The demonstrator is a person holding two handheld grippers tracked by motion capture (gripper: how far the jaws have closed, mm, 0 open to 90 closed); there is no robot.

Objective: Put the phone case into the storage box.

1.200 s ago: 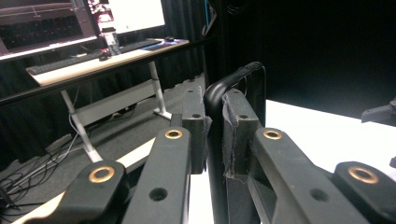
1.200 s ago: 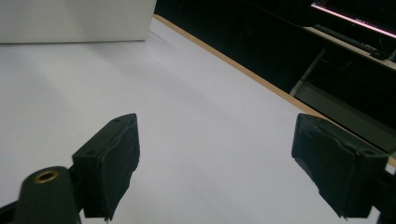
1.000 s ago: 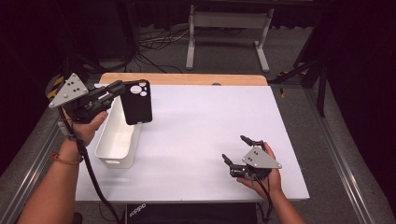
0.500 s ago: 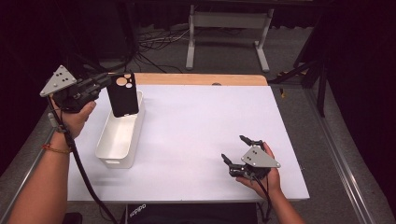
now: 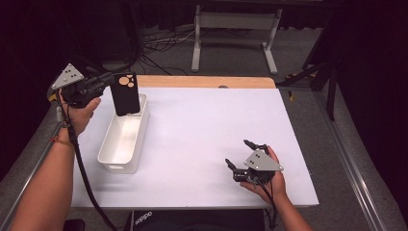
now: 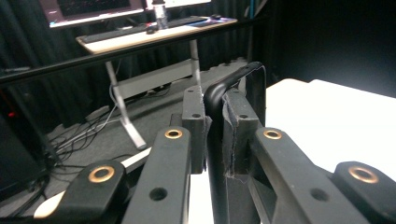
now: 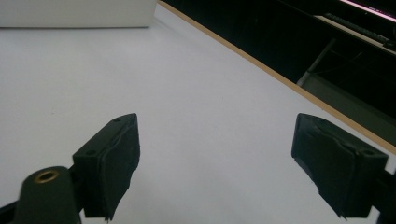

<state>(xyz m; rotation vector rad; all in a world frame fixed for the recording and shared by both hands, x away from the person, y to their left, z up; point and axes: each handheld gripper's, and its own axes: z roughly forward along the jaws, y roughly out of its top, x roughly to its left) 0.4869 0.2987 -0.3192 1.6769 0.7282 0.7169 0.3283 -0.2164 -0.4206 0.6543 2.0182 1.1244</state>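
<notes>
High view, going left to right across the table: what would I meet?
Left gripper → black phone case held upright in it → white bin → bare white table → right gripper, open.

My high view sits above my side of the white table (image 5: 202,139), looking forward and down, far enough to take in the whole top with the white bin (image 5: 124,139) at about 9 o'clock. My left gripper view rides close behind the left gripper (image 6: 215,135), facing level past the black phone case (image 6: 215,154) edge toward desks at 12 o'clock. My right gripper view rides low on the right gripper (image 7: 215,158), near the tabletop; it shares the bin (image 7: 77,13) at 11 o'clock with the high view.
</notes>
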